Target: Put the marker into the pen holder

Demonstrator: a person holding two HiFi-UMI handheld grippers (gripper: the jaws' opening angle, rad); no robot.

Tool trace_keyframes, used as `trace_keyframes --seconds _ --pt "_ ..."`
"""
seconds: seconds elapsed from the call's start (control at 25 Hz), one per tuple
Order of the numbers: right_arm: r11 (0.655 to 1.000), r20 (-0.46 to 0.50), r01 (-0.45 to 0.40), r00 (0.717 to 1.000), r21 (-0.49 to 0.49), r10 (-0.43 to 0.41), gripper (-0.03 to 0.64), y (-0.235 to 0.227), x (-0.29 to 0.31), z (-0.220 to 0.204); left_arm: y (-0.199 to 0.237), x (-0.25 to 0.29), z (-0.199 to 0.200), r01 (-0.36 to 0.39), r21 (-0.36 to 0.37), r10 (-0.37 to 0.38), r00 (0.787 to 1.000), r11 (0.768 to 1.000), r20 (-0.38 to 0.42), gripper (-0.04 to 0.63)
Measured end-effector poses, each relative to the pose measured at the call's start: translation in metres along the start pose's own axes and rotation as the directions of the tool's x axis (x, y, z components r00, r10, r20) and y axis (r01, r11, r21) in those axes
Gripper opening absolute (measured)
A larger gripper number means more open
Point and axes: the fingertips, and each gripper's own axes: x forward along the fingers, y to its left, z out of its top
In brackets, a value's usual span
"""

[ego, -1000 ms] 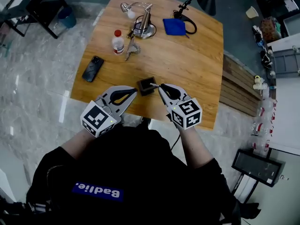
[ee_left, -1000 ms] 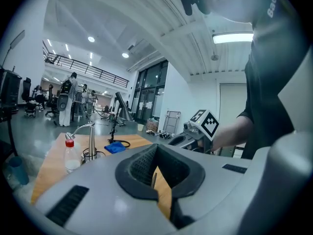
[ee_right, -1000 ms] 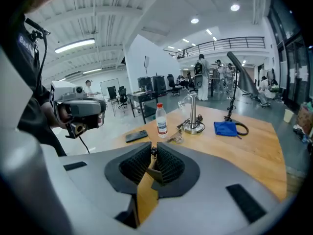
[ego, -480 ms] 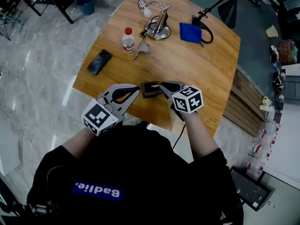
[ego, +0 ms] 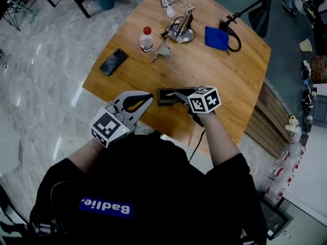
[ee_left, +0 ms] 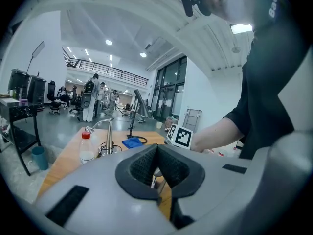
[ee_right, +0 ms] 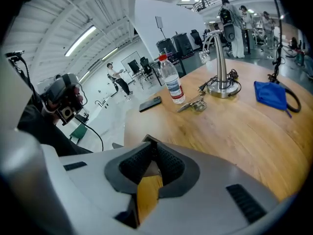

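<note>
The dark square pen holder (ego: 163,98) stands near the front edge of the wooden table (ego: 225,80). My right gripper (ego: 177,92) has its tips at the holder's right rim and is shut on the marker (ego: 170,92), which shows only as a thin pale streak over the holder's opening. In the right gripper view the pads (ee_right: 168,161) meet, and a dark corner of the holder (ee_right: 146,139) peeks above them. My left gripper (ego: 148,97) is shut with nothing in it, its tips just left of the holder. The left gripper view shows its jaws (ee_left: 157,151) closed.
A black phone (ego: 113,62) lies at the table's left. Further back are a water bottle (ego: 146,40), a small metal clip (ego: 162,52), a desk lamp (ego: 181,27) and a blue cloth (ego: 215,38) beside a black cable. The table's front edge is just below both grippers.
My right gripper has rolled so that its marker cube faces more upward, and its tips have stayed at the holder. The left gripper has kept its place. The head view has shifted.
</note>
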Motion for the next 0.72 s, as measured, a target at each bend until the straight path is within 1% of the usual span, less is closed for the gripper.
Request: trace_keyframes --seconds 0.28,0.48,0.72 --pt "0.999 -0.041 -0.012 0.999 0.046 0.013 0.041 -0.014 0.014 -0.011 -0.003 -0.004 -0.004 -0.010 -0.005 0.010 1.000 1.000 -0.012 0.009" --pt "0.996 -0.087 -0.021 0.996 0.082 0.028 0.041 -0.018 0.019 -0.019 -0.003 -0.010 -0.003 -0.018 -0.009 0.018 1.000 1.000 -0.013 0.009" --pt "0.996 -0.090 -0.039 0.995 0.084 0.046 0.043 -0.016 0.019 -0.021 -0.002 -0.020 -0.003 -0.028 -0.014 0.028 0.999 1.000 -0.015 0.009"
